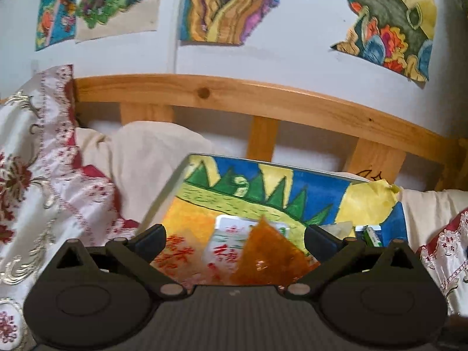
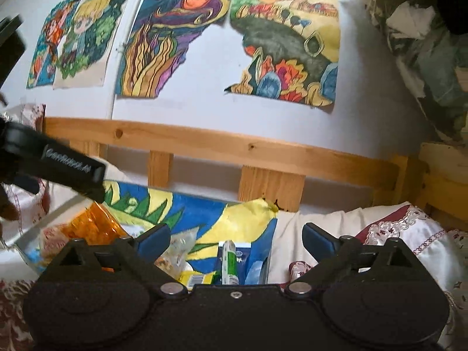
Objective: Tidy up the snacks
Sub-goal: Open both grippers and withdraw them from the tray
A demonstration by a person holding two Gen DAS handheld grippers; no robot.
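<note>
A clear box lined with a painted sheet (image 1: 263,187) lies on the bed and holds the snacks. In the left wrist view an orange translucent packet (image 1: 269,257) lies over a white packet with red print (image 1: 225,242); a green-and-white tube (image 1: 373,235) sits at the right. My left gripper (image 1: 235,239) is open above the orange packet, touching nothing. In the right wrist view my right gripper (image 2: 235,241) is open over the box's right end, above a green tube (image 2: 229,259) and a clear snack bag (image 2: 178,251). The orange packet (image 2: 93,225) lies left, under the left gripper's finger (image 2: 73,169).
A wooden bed rail (image 1: 263,99) runs behind the box. Embroidered white-and-red bedding (image 1: 38,175) lies left, and a cushion (image 2: 409,234) lies right. Coloured drawings (image 2: 163,38) hang on the white wall. A pile of clothes (image 2: 424,44) is at the upper right.
</note>
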